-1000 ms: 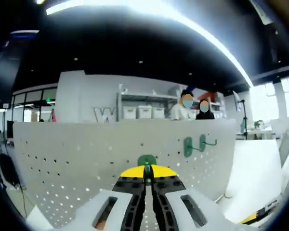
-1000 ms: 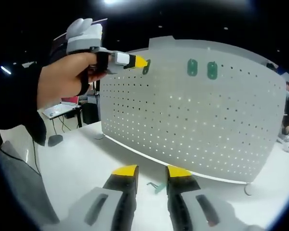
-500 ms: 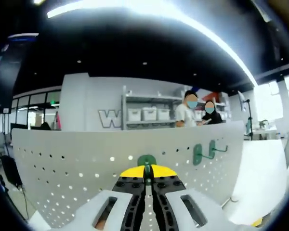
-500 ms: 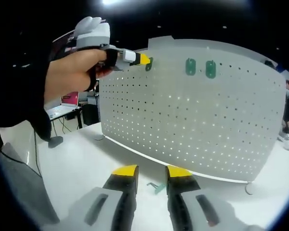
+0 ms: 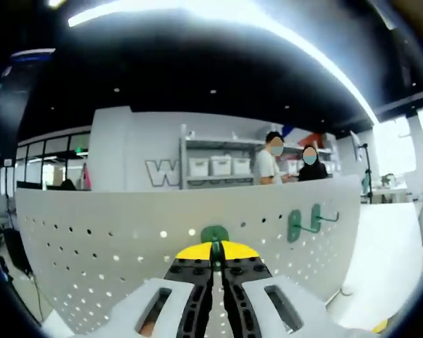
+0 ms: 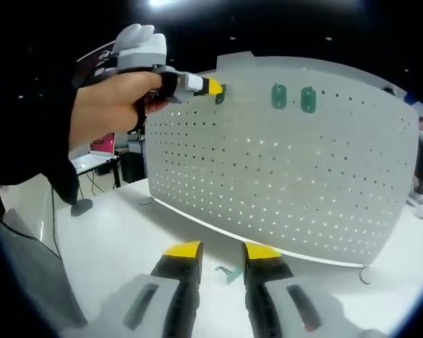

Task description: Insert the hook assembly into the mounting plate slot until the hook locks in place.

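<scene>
My left gripper (image 5: 213, 248) is shut on a green hook (image 5: 214, 234), holding it against the top row of the white perforated mounting plate (image 5: 92, 260). In the right gripper view the same left gripper (image 6: 210, 86) presses that hook (image 6: 221, 93) onto the plate (image 6: 282, 183) near its upper left corner. Two more green hooks (image 6: 293, 98) sit mounted in the top row to the right; they appear in the left gripper view as hooks (image 5: 303, 222). My right gripper (image 6: 221, 252) hangs open low over the table, with a loose green hook (image 6: 230, 273) lying between its fingertips.
The plate stands upright on a white table (image 6: 113, 246). A person's hand (image 6: 109, 105) holds the left gripper. Behind the plate are shelves with white bins (image 5: 211, 165) and two people. A laptop (image 6: 92, 158) sits on a desk at far left.
The left gripper with its hook has shifted slightly right along the plate's top row and closer to it. The right gripper has stayed still.
</scene>
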The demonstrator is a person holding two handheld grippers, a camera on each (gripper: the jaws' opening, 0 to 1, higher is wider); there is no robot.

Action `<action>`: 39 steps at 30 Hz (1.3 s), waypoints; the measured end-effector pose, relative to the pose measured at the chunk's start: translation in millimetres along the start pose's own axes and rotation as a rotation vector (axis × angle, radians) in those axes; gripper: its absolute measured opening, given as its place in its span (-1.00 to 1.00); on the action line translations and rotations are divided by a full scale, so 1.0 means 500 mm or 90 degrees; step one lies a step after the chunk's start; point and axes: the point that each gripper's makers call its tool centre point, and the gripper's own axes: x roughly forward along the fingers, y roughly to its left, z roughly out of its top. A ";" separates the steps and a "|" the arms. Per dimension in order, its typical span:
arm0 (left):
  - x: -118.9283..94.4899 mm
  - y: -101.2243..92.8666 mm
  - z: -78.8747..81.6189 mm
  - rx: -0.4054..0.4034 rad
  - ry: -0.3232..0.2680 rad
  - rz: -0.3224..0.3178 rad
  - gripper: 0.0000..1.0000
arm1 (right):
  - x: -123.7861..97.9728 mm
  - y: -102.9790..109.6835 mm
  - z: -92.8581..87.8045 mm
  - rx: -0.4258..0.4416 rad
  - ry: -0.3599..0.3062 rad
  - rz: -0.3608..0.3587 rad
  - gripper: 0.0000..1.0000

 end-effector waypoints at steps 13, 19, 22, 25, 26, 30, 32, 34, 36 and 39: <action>0.003 0.001 -0.001 -0.002 0.000 0.003 -0.95 | 0.000 0.002 -0.003 0.000 0.004 0.002 -0.60; 0.006 0.001 -0.002 -0.004 -0.003 0.005 -0.95 | 0.001 0.003 -0.006 0.004 0.006 0.005 -0.60; 0.006 -0.004 0.000 -0.001 -0.008 0.002 -0.95 | 0.001 0.004 -0.006 0.005 0.006 0.005 -0.60; 0.007 -0.006 0.003 0.005 -0.011 0.004 -0.95 | 0.000 0.004 -0.008 0.006 0.007 0.006 -0.60; 0.007 -0.004 0.004 0.011 -0.014 0.008 -0.95 | 0.000 0.004 -0.009 0.006 0.007 0.006 -0.60; 0.010 -0.005 0.002 0.022 -0.015 0.013 -0.95 | -0.001 0.005 -0.011 0.007 0.009 0.008 -0.60; 0.012 -0.006 0.003 0.026 -0.017 0.015 -0.95 | -0.002 0.004 -0.011 0.006 0.009 0.008 -0.60; 0.013 -0.009 0.003 0.031 -0.018 0.016 -0.95 | -0.002 0.004 -0.011 0.008 0.009 0.009 -0.60; 0.014 -0.011 0.004 0.035 -0.019 0.017 -0.95 | -0.001 0.004 -0.012 0.007 0.010 0.011 -0.60; 0.016 -0.009 0.002 0.045 -0.015 0.024 -0.95 | 0.000 0.004 -0.012 0.008 0.009 0.014 -0.60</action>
